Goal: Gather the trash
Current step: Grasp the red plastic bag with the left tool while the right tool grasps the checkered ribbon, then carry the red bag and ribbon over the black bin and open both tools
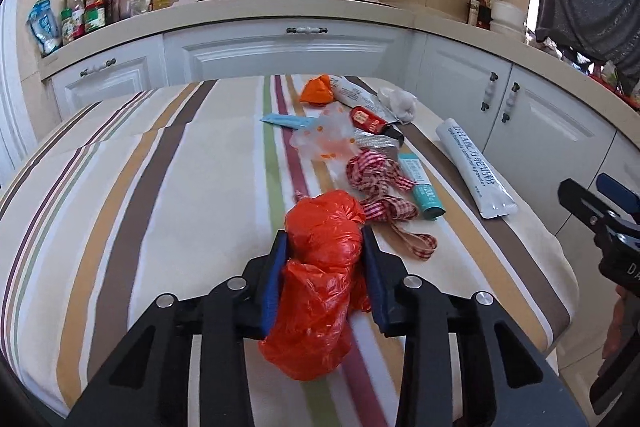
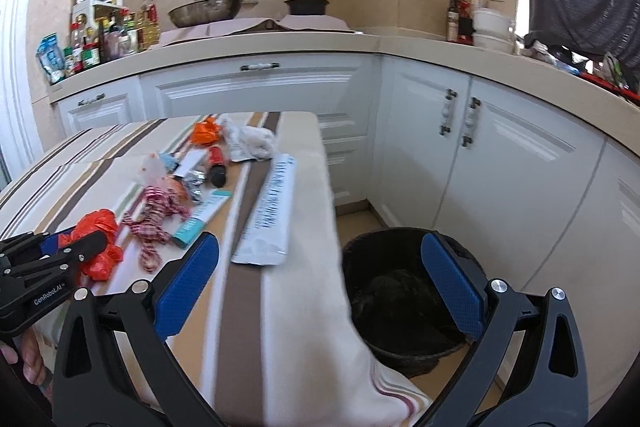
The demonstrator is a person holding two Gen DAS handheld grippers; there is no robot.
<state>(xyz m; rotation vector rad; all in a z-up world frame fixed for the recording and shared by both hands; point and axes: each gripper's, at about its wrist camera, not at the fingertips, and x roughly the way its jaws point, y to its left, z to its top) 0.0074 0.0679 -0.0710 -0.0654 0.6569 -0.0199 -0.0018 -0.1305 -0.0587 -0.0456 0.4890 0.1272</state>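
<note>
Left gripper (image 1: 325, 247): black frame with blue textured pads, clamped on the red plastic bag (image 1: 320, 279), which bulges crinkled and glossy between the pads and hangs below them.
Right gripper (image 2: 320, 283): fingers spread wide apart, nothing between them; it hangs over the table's right edge, above the bin.
Trash bin (image 2: 404, 311): round, lined with a dark wrinkled bag, on the floor just right of the table.
Tablecloth (image 1: 192, 163): cream fabric with brown, tan, green and maroon stripes.
Remaining trash: a loose row beyond the held bag. Nearest is a red-and-white checked ribbon (image 1: 380, 187), knotted and looping; beside it a teal tube (image 1: 420, 187); to the right a long flat white powder sachet (image 1: 474, 167).
Farther pieces: clear film with orange dots (image 1: 324, 137), a red cylindrical bottle (image 1: 370, 121), an orange crumpled wrapper (image 1: 316, 90), a white wadded tissue (image 1: 400, 103).
</note>
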